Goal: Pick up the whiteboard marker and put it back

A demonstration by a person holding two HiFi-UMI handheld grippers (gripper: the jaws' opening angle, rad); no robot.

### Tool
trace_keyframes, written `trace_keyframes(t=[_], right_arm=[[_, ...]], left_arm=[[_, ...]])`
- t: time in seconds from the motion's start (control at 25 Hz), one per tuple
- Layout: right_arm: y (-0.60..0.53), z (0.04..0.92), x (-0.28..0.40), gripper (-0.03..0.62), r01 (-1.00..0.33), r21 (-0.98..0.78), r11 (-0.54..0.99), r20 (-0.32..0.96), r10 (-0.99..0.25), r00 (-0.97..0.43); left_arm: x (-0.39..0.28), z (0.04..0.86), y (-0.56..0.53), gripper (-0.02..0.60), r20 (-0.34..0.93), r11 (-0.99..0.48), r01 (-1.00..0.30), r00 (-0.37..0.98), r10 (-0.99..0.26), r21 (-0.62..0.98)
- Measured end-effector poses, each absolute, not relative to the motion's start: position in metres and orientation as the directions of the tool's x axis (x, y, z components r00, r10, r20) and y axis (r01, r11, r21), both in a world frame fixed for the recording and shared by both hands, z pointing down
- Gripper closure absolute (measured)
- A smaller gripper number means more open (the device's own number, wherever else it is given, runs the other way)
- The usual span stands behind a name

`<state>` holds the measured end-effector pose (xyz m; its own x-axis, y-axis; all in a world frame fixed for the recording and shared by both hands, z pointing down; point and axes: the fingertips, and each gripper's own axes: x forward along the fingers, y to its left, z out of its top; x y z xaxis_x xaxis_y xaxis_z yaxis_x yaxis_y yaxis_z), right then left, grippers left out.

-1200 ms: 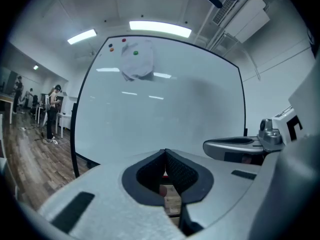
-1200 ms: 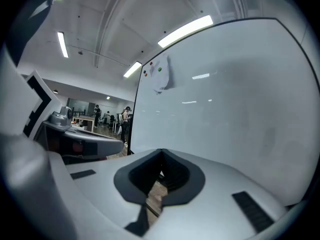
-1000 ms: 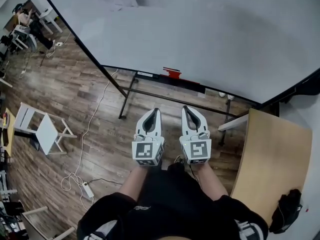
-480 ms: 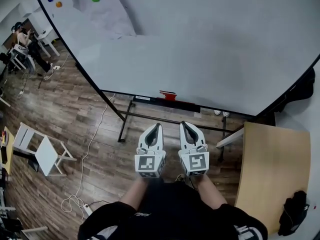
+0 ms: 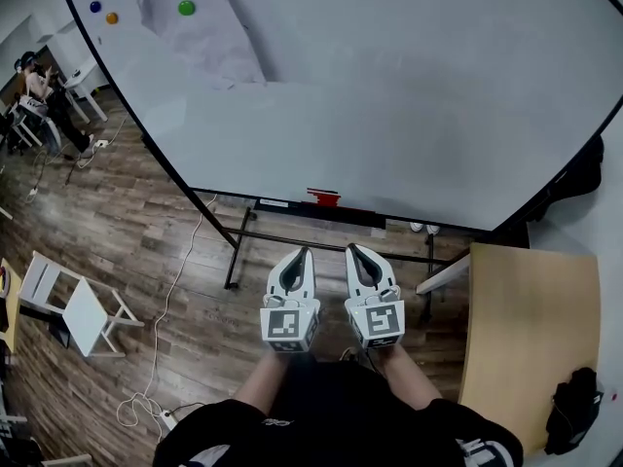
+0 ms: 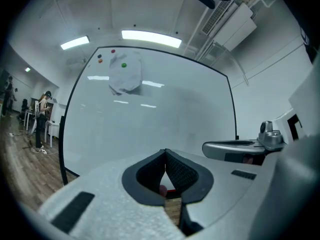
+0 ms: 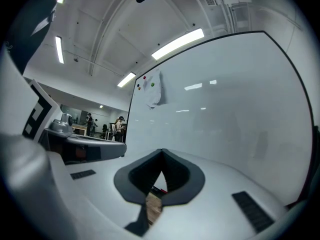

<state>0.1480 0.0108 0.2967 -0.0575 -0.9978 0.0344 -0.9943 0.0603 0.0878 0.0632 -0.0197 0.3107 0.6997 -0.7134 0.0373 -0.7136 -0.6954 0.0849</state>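
A large whiteboard (image 5: 409, 86) on a stand fills the far side of the head view. On its tray (image 5: 336, 208) sits a small red object (image 5: 323, 197); I cannot tell whether it is the marker. My left gripper (image 5: 305, 252) and right gripper (image 5: 351, 249) are held side by side in front of me, short of the tray and pointing level at the board. Both are shut with nothing between their jaws. Through the shut left jaws (image 6: 165, 151) a bit of red (image 6: 163, 189) shows low down. The right gripper (image 7: 161, 151) faces the board too.
A wooden table (image 5: 531, 319) stands at the right with a black bag (image 5: 570, 412) on it. A white chair (image 5: 78, 309) and a floor cable (image 5: 173, 280) lie at the left. The board's stand legs (image 5: 237, 251) are ahead. Coloured magnets (image 5: 186, 8) and a paper (image 5: 209, 27) hang top left.
The view has tipped upward, so the board's top corner with magnets and paper has come into sight. Both grippers rose a little together, still side by side and shut.
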Motion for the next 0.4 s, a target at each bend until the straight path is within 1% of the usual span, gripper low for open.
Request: trace_keyframes(t=[0.4], right_arm=[[0.005,0.3,0.16,0.594,-0.994,0.092,0.067,0.008,-0.998,-0.067]], left_arm=[[0.051,0.314,-0.036,0.577,0.044,-0.68,-0.73,0.683,-0.729,0.075]])
